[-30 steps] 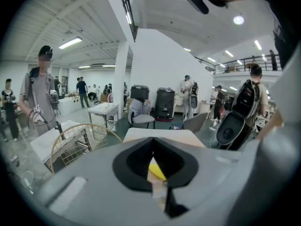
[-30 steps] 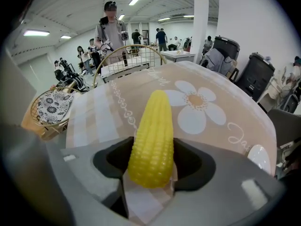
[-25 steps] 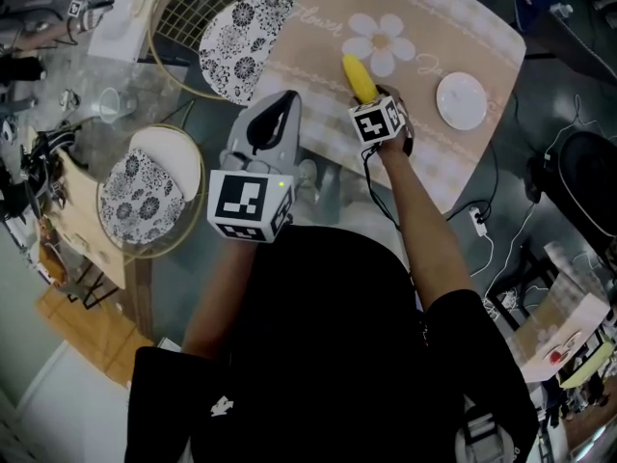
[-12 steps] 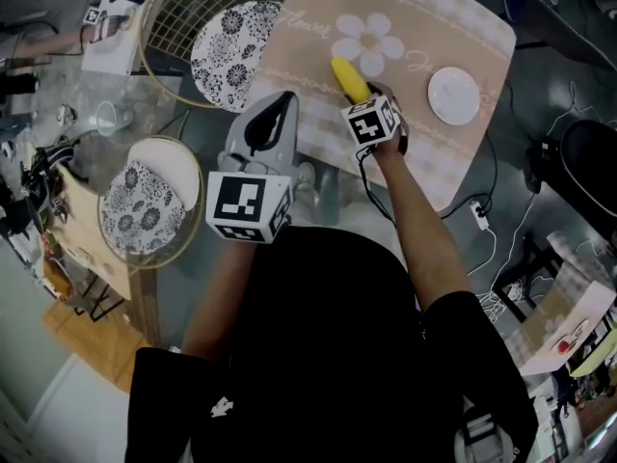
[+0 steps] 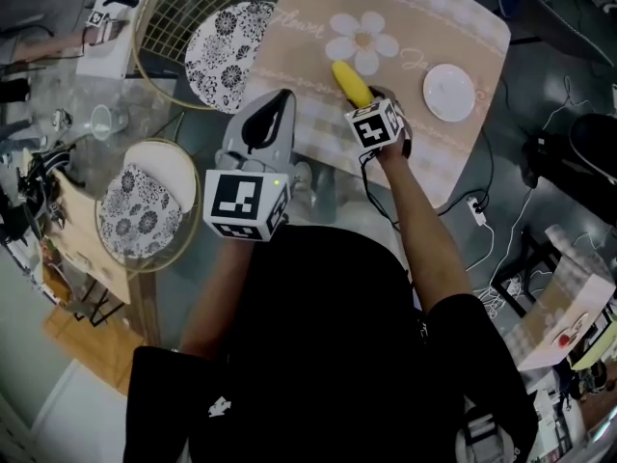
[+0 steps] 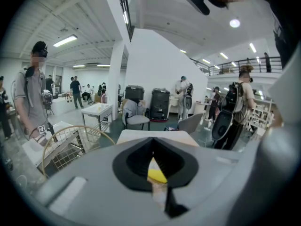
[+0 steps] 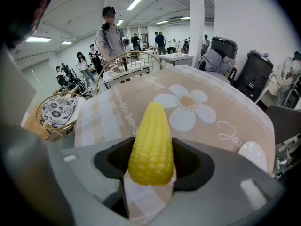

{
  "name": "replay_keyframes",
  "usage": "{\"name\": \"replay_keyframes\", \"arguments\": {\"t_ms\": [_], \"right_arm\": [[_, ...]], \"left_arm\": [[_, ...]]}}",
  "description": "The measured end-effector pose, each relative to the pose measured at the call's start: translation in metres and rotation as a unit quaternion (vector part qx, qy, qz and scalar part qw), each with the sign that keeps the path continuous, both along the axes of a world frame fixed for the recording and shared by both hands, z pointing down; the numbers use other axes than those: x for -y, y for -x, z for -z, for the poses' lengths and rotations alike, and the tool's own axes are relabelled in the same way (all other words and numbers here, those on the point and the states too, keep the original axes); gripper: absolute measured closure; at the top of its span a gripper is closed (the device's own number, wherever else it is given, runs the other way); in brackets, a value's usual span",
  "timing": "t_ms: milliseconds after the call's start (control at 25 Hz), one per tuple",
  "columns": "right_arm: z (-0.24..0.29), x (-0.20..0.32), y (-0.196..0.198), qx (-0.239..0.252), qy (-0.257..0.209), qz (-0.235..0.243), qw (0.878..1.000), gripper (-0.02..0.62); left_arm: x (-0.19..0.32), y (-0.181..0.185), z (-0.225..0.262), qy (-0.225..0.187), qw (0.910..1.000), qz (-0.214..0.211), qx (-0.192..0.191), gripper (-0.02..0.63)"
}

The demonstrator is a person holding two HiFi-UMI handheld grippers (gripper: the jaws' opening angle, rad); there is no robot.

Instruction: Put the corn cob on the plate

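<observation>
The right gripper (image 7: 153, 146) has its jaws spread wide and closed on the one corn cob (image 7: 151, 140). The cob stands between the pads and fills the gap, its thick end in the grip and its pointed end reaching out past the jaw tips over the beige cloth (image 5: 308, 114). The left gripper (image 6: 151, 145) has its jaws drawn together with nothing between them. It hangs to the left of the right gripper, nearer the person.

There are two wire baskets. One basket (image 5: 159, 27) lies beyond the left gripper and to its left, with a black-and-white flowered cloth (image 5: 228, 43) in it. The second basket (image 5: 188, 162), round, sits just left of the left gripper and also holds a flowered cloth (image 5: 142, 210).

A single white plate (image 5: 449, 93) rests on the beige cloth to the right of the right gripper, apart from the cob. One printed daisy (image 5: 359, 39) shows just ahead of the cob's tip.

In all: one cob, one plate, two baskets, two flowered cloths.
</observation>
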State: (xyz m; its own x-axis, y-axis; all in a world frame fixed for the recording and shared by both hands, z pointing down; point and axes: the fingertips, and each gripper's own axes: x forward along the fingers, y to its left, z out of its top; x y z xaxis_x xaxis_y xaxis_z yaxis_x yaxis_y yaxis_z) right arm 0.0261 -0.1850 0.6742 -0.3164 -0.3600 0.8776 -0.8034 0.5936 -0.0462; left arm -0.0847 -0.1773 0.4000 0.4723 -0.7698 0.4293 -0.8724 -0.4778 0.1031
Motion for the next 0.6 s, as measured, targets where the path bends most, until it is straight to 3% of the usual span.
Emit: {"name": "replay_keyframes", "arguments": {"t_ms": [320,600], "right_arm": [[-0.021,-0.009,-0.015,-0.023,0.026,0.01,0.999,0.344],[-0.015,-0.001,-0.008,-0.023,0.007,0.001,1.0,0.322]], "left_arm": [[0.004,-0.013,-0.004,0.003,0.9999,-0.016,-0.002,0.597],[0.007,-0.005,-0.007,0.007,1.0,-0.003,-0.004,0.597]]}}
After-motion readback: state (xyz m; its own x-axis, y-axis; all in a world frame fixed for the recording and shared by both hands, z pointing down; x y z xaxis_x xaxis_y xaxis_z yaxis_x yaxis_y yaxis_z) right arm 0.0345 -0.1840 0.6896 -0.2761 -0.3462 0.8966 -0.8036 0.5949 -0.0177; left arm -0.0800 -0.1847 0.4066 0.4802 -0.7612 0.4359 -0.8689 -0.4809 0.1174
